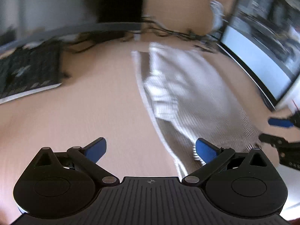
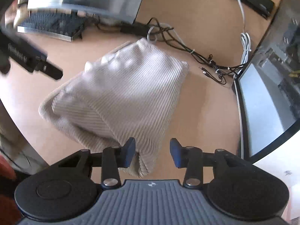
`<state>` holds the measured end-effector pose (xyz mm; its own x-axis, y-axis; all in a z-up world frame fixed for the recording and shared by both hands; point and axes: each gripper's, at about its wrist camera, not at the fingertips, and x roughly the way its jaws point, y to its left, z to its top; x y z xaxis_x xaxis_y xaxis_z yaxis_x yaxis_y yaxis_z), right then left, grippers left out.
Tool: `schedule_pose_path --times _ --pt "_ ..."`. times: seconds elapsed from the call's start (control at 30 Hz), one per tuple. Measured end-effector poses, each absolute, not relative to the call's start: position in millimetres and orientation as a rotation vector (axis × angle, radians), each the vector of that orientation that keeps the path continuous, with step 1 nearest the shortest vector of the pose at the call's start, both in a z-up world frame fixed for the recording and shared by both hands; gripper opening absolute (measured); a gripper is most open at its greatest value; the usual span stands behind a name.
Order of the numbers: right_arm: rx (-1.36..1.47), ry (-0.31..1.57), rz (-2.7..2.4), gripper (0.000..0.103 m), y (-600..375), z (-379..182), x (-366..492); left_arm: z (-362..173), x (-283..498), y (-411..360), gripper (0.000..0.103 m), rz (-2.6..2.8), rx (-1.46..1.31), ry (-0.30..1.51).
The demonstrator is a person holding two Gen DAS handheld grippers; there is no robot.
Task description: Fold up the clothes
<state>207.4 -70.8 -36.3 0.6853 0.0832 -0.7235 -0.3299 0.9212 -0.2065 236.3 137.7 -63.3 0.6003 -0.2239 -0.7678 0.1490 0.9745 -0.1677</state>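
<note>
While the ribbed garment (image 2: pixel 120 97) lies on the desk (image 2: pixel 202 112), your right gripper (image 2: pixel 152 154) has one corner between half-parted jaws, not yet pinched; your left gripper (image 1: pixel 151 151) stands wide, empty. Next, pinch, then fold.

Both handheld units look like the same build. The left gripper (image 1: pixel 151 150) has a black ribbed base plate with a tiny crosshair mark at its front edge, two big rounded black housings either side, each with a smooth round disc on top. Black linkage arms run forward off silver round-head pivot pins, plus a triangular cutout in each outer arm. Fingers (image 1: pixel 96 150) end in bright blue pads. The right gripper (image 2: pixel 152 154) is identical, though its ribbed plate reads more grey-blue and its blue pads (image 2: pixel 176 154) look darker.
</note>
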Motion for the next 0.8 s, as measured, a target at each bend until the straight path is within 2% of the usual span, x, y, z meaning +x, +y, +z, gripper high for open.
schedule_pose_path --times 0.1,0.3,0.43,0.5,0.6,0.8 --pt "-0.309 0.739 0.277 0.041 -61.7 -35.9 218.6 -64.5 235.3 134.5 0.103 -0.208 -0.112 0.917" --pt "-0.346 0.747 0.336 0.043 -50.3 -69.1 225.4 -65.8 229.6 109.4 0.103 -0.239 -0.093 0.918" --pt "-0.299 0.756 0.369 0.046 -63.4 -59.0 225.1 -69.7 222.9 104.9 0.103 -0.252 -0.076 0.941" --pt "-0.345 0.731 0.409 0.057 -62.7 -53.4 216.9 -71.0 221.7 108.2 0.103 -0.236 -0.079 0.951" --pt "-0.443 0.692 0.476 0.065 -50.2 -56.5 205.9 -73.0 222.2 117.6 0.103 -0.188 -0.098 0.963" --pt "-0.628 0.628 0.525 0.063 -15.6 -76.4 199.9 -65.0 217.1 128.4 0.103 -0.184 -0.085 0.957"
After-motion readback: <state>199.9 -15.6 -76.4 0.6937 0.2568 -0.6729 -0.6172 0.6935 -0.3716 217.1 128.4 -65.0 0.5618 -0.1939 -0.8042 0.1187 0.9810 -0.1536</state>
